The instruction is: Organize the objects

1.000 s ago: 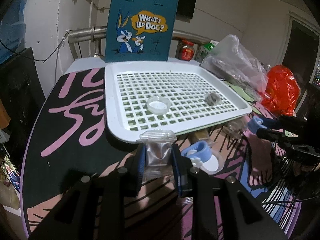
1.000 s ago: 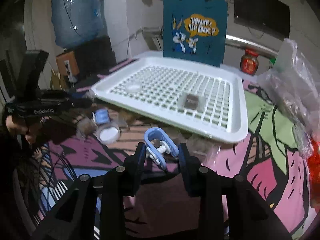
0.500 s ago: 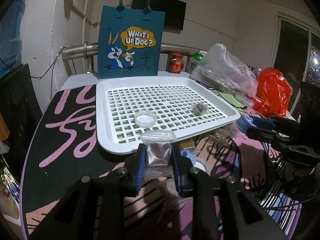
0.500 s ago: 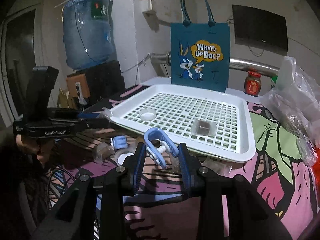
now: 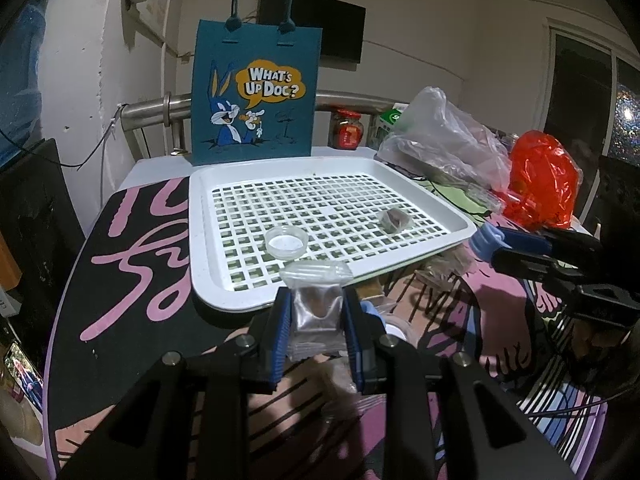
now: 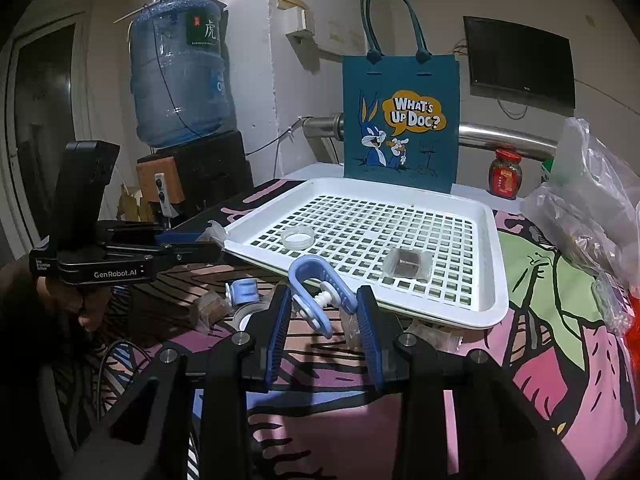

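My left gripper (image 5: 317, 312) is shut on a clear plastic packet (image 5: 317, 307) with a dark filling, held above the table just in front of the white slotted tray (image 5: 208, 264). My right gripper (image 6: 323, 311) is shut on a blue clip (image 6: 320, 294) with a white screw, held in front of the tray's (image 6: 490, 280) near edge. In the tray lie a clear round lid (image 5: 286, 242) and a second small packet (image 5: 394, 220). On the table between the grippers lie another blue clip (image 6: 245, 292), a round lid and brown packets.
A teal Bugs Bunny tote (image 5: 256, 92) stands behind the tray. Clear plastic bags (image 5: 444, 140), a red bag (image 5: 540, 180) and a red-lidded jar (image 5: 347, 128) crowd the right side. A water bottle (image 6: 180, 72) stands far left.
Both grippers have risen and pulled back a little from the tray with their objects still held. The tray's contents have not moved.
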